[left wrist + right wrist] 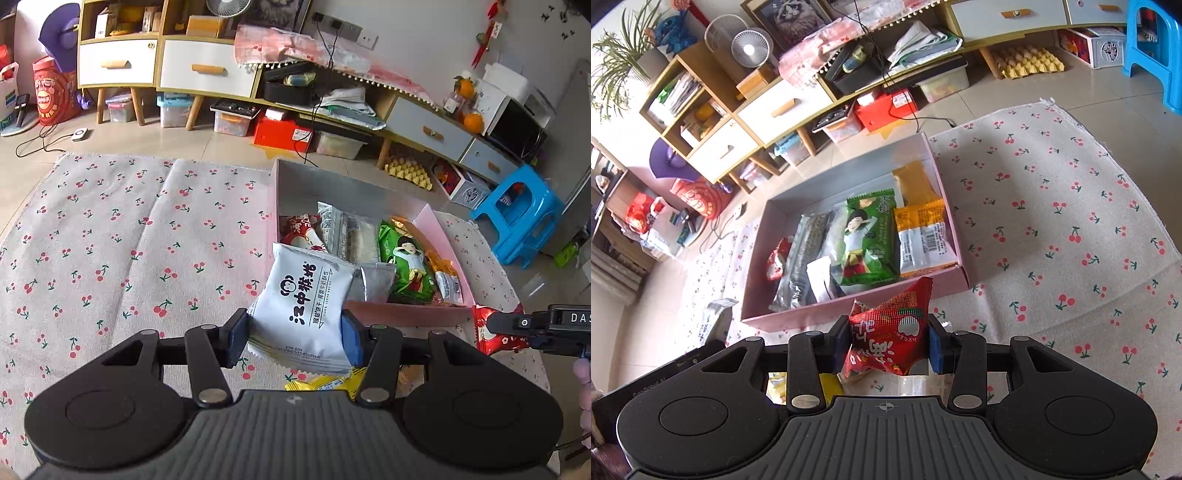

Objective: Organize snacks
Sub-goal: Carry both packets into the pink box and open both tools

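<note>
My left gripper (295, 338) is shut on a white snack packet (306, 302) with black Chinese lettering, held above the near left corner of the pink box (406, 314). My right gripper (886, 345) is shut on a red snack packet (890, 332), held just before the pink box's (849, 301) near wall. The box holds several snacks: a green packet (870, 240), orange packets (923, 236), a grey silver bar (801, 258) and a small red packet (777, 258). The right gripper with its red packet (495, 332) shows at the right edge of the left wrist view.
A cherry-print cloth (129, 240) covers the surface under the box. Yellow packets (325, 384) lie under my left gripper. Behind stand cabinets with drawers (207, 66), storage bins, a red box (282, 133) and a blue stool (517, 218).
</note>
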Demonstrator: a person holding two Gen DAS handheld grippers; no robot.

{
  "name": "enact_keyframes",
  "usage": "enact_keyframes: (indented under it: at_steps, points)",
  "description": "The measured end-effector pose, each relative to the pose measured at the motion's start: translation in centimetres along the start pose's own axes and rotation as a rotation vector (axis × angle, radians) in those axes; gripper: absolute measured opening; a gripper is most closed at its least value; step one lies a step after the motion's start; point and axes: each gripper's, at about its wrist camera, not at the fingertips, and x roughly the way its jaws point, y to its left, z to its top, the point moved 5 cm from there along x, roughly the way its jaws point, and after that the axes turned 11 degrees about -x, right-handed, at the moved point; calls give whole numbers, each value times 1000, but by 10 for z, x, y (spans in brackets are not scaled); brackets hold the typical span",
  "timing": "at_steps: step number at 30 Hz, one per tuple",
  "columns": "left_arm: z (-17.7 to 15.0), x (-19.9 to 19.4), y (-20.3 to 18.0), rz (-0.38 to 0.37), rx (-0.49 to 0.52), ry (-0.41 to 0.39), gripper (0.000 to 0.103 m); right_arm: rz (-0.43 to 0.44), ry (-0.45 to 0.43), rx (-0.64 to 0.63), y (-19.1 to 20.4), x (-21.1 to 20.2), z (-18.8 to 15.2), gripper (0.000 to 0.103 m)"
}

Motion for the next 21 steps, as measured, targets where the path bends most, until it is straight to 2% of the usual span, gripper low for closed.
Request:
enact_keyframes:
  at_steps: [15, 21]
  points:
    - [20, 33, -30, -88, -30, -82, 48, 33, -104, 109, 21, 29, 35, 41]
    - [27, 52, -36, -75, -32, -102, 48, 64, -103, 217, 16, 51, 40, 41]
